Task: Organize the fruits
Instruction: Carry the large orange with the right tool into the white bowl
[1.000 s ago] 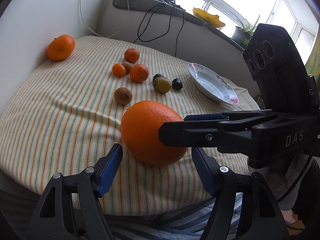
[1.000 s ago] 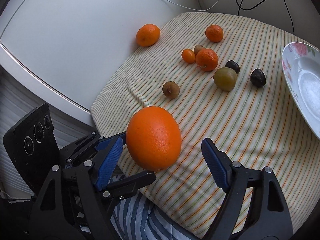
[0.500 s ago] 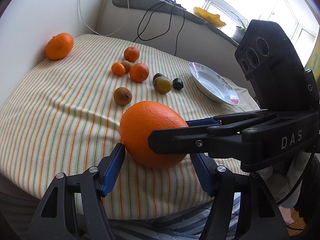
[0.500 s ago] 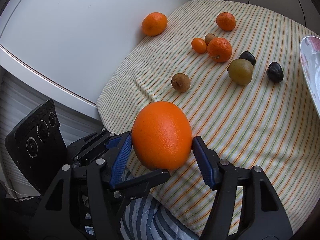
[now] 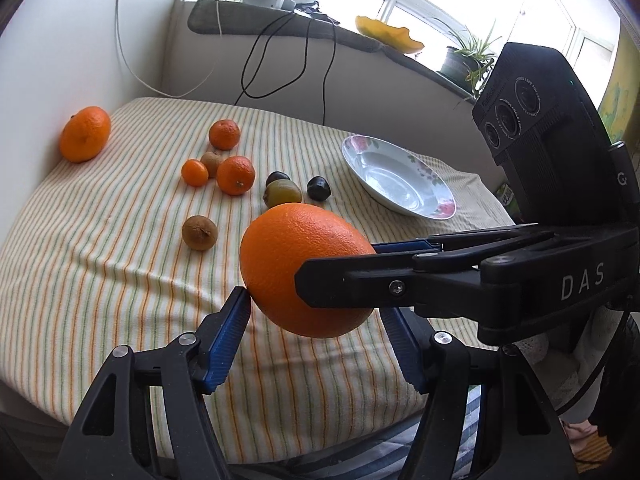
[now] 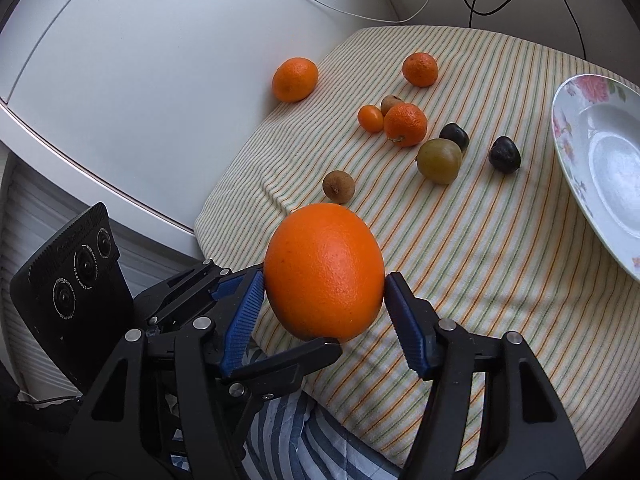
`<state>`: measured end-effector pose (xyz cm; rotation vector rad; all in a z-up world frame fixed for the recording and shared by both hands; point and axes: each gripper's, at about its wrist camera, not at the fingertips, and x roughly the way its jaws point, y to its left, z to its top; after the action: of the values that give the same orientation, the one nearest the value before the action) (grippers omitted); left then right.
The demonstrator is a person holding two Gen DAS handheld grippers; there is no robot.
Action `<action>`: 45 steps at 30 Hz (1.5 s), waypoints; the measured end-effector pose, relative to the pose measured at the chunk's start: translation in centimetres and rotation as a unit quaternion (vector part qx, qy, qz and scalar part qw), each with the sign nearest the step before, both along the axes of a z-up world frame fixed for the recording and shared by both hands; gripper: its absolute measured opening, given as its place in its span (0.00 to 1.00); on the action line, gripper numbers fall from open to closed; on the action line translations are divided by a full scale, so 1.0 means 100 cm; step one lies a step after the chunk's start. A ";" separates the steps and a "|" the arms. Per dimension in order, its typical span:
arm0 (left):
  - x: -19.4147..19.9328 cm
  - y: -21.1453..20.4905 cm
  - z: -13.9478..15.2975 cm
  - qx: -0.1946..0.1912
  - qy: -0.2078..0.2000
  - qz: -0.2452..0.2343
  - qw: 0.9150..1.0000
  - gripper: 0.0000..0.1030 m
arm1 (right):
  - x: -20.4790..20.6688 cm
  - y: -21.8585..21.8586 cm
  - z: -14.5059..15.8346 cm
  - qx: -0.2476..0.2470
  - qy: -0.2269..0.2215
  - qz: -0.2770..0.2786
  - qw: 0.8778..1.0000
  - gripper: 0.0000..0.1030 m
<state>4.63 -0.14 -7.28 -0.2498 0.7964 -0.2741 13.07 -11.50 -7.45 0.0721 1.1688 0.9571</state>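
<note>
Gripping a big orange [image 6: 324,272] from both sides, the right gripper [image 6: 324,304] has its blue pads pressed on the fruit, which is lifted clear of the striped cloth [image 6: 500,272]. From the left wrist view, that gripper's black finger crosses in front of the orange [image 5: 296,256] and hides its right half. The left gripper [image 5: 316,336] sits under and around the same orange with its jaws wide; its left pad touches or nearly touches the peel, and its right pad is hidden behind the other gripper, so a grip there cannot be told.

A white wall [image 6: 140,60] borders the cloth's left edge, and a mandarin [image 5: 85,134] rests against it. The near edge of the cloth drops off just under the grippers. Open striped cloth lies between the held orange and the bowl.

A flowered bowl [image 5: 436,196] stands at the right, holding nothing; in the right wrist view its far side is cut off by the picture edge.

Loose fruit lies mid-cloth: three small mandarins [image 5: 236,175], two brown fruits [image 5: 200,233], a green-brown fruit [image 5: 284,194] and two dark plums [image 5: 319,189], one partly hidden behind the green-brown one.
</note>
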 end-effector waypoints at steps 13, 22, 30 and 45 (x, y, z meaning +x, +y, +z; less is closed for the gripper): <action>0.059 -0.058 0.030 0.018 -0.036 -0.064 0.997 0.65 | 0.040 -0.077 0.040 0.018 -0.032 -0.072 0.997 0.63; 0.117 -0.098 0.032 -0.001 -0.032 -0.091 0.995 0.65 | 0.089 -0.125 0.046 0.016 -0.043 -0.119 0.992 0.63; 0.163 -0.126 0.021 -0.002 -0.015 -0.098 0.995 0.65 | 0.130 -0.145 0.028 0.013 -0.036 -0.147 0.988 0.63; 0.207 -0.156 -0.001 0.016 0.014 -0.096 0.995 0.65 | 0.169 -0.150 0.004 -0.029 -0.041 -0.162 0.986 0.63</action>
<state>25.32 -15.73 -7.43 -0.1466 0.8534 -0.4382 30.01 -26.47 -7.08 0.1686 1.0689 0.6328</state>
